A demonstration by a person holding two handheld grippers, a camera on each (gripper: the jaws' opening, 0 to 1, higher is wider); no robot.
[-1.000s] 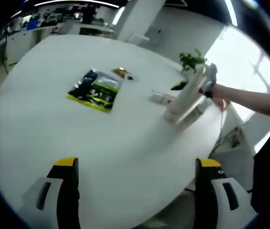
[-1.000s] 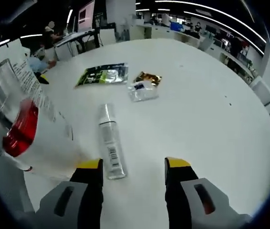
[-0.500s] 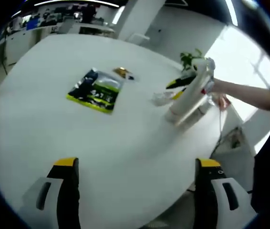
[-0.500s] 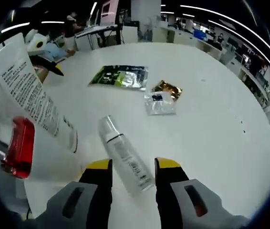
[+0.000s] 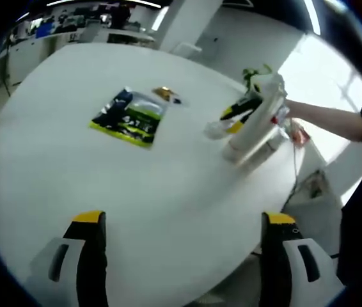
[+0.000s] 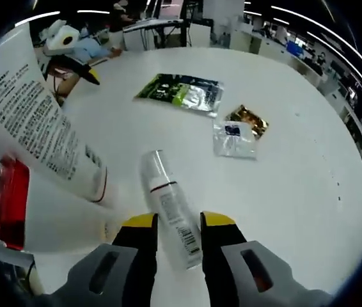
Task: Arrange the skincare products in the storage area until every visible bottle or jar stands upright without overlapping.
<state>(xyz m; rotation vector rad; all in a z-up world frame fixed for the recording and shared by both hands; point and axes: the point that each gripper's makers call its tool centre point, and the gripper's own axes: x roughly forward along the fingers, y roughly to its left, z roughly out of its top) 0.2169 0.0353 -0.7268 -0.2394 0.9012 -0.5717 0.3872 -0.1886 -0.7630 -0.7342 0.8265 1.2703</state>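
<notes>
A clear bottle point(image 6: 168, 204) with a white label lies on the white table point(image 6: 296, 185). My right gripper point(image 6: 178, 221) has its yellow-tipped jaws pressed against both sides of the bottle's lower end. To its left, a big white tube point(image 6: 37, 131) leans, standing on its cap. A bottle with red liquid point(image 6: 5, 204) stands at the left edge. In the left gripper view the white tube point(image 5: 252, 123) stands at the table's far right, with the right gripper point(image 5: 238, 115) beside it. My left gripper point(image 5: 180, 219) is open above the bare near table.
A green sachet point(image 5: 128, 118), a gold sachet point(image 6: 249, 119) and a clear sachet point(image 6: 235, 138) lie flat mid-table. A plant point(image 5: 255, 77) stands behind the tube. A person's arm point(image 5: 325, 119) reaches in from the right. The table edge point(image 5: 258, 236) drops off near the right jaw.
My right gripper moved forward and its jaws narrowed onto the clear bottle. The left gripper view has barely shifted.
</notes>
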